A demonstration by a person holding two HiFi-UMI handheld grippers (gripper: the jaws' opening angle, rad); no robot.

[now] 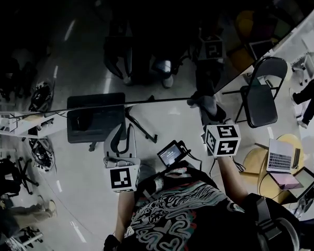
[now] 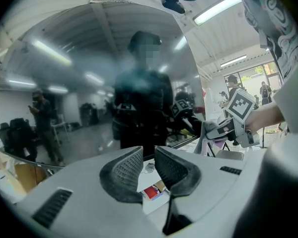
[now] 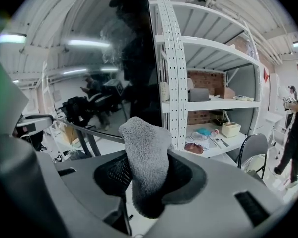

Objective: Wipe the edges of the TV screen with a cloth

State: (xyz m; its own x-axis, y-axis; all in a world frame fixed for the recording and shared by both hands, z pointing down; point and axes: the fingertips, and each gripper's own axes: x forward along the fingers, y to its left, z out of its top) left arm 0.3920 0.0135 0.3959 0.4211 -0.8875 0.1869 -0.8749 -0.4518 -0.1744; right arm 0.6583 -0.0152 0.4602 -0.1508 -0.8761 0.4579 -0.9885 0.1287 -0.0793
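cloth clamped in the right gripper at the screen's lower edge.
the left gripper stood just short of the screen, jaws slightly apart on nothing. the right gripper's jaws were pinched on the cloth, which stuck up past them: grey, fuzzy, folded thick. the lower edge ran on leftward before the left gripper. farther off, the screen's right edge stood just beside a shelf, a chair near it.

The cloth is grey and fuzzy, like a towel. The TV screen is dark, smooth and shiny (it mirrors the room). The left gripper is dull grey plastic with bumpy black pads. The shelf looks like white painted metal.
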